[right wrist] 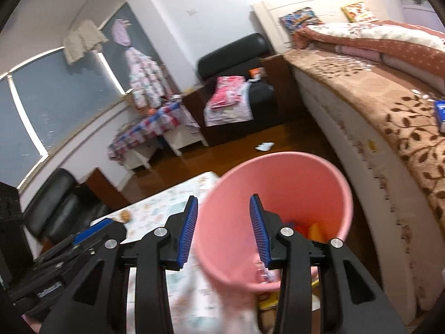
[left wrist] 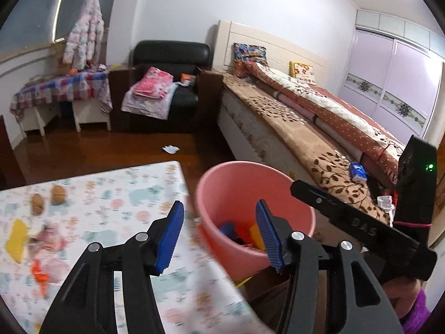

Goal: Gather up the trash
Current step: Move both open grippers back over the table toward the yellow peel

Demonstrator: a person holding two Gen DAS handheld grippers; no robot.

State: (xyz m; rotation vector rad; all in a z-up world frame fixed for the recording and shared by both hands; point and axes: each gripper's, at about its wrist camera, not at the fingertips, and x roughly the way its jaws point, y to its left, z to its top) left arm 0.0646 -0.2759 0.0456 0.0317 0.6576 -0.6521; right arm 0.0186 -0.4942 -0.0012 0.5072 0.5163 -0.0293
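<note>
From the left wrist I see my left tool [left wrist: 219, 233] spread wide and empty over the pink plastic bin [left wrist: 211, 194] beside the patterned-cloth surface [left wrist: 111, 194], where light, crinkly wrappers [left wrist: 47, 239] want an edge pinch, though blur hides their shapes. From the right wrist, my right tool [right wrist: 224, 231] stands parted and empty before the bin, whose contents its wall mostly hides.

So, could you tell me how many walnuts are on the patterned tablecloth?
2: one walnut and a second walnut lie side by side near the tablecloth's far edge; blur may hide others.
</note>
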